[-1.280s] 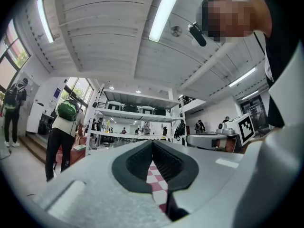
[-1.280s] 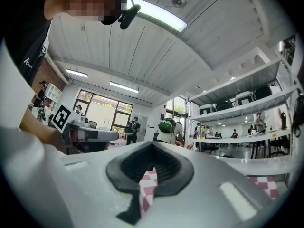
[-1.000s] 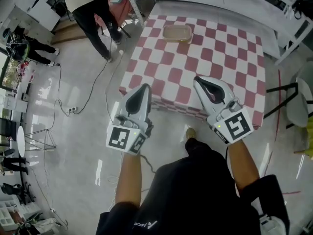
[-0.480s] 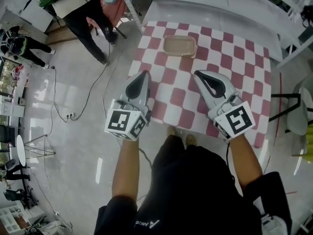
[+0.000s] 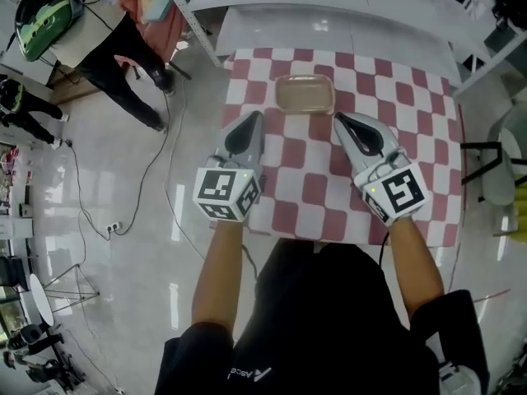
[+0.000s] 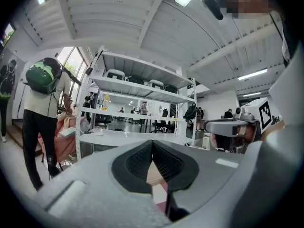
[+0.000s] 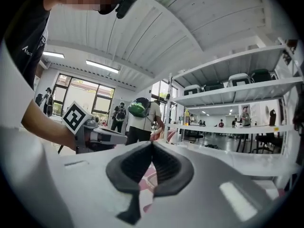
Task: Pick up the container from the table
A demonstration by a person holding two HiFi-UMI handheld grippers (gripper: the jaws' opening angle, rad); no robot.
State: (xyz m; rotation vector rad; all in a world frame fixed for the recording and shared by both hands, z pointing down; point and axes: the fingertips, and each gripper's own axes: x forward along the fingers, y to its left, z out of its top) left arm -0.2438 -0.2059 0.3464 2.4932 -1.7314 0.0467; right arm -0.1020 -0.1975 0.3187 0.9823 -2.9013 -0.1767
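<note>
Sitting on the checked bench (image 5: 412, 130), the shallow tan container (image 5: 304, 95) lay just ahead, between the left gripper (image 5: 252, 122) and right gripper (image 5: 343, 122), both closed tight and empty. It looked light, stiff, likely slick plastic; its raised rim seemed the best place to pinch

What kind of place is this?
Probably a big workshop or lab, not a home. There are tall metal shelves, a person standing nearby, and a table with a red-and-white checked cloth on a shiny floor.
</note>
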